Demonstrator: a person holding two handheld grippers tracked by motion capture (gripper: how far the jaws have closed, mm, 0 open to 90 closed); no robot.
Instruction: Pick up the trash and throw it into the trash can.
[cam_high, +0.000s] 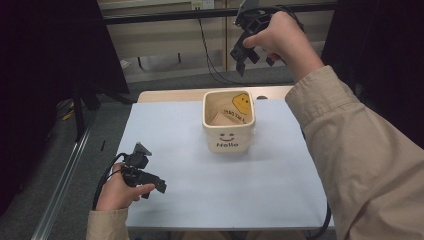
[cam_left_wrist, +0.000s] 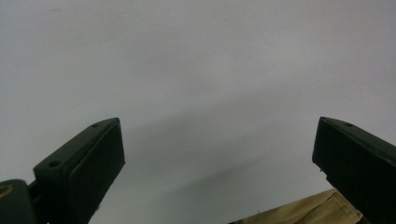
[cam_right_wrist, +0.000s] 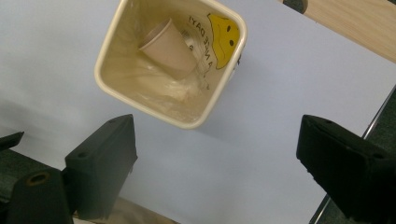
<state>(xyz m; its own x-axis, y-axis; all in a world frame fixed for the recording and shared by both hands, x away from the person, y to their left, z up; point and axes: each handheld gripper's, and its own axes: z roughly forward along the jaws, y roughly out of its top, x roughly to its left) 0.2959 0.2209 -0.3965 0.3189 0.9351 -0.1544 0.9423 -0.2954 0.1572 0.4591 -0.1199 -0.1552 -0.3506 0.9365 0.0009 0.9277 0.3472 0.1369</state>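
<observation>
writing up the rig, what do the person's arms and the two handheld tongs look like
Both arms wear beige sleeves. The left tongs and right tongs are black with blocky jaws; the left carries a grey three-cornered plate and trails a black cable.

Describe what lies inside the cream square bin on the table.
Inside the bin lies a paper cup on its side, over crumpled clear plastic. Whatever sits beneath the plastic is covered.

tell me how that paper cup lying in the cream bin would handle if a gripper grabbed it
The paper cup looks thin-walled and empty, so it is probably very light and would likely crush under a firm squeeze. It lies on its side, tapered, so it may roll in a curve if nudged. It rests on crinkled clear plastic inside the bin, which could let it slide.
</observation>
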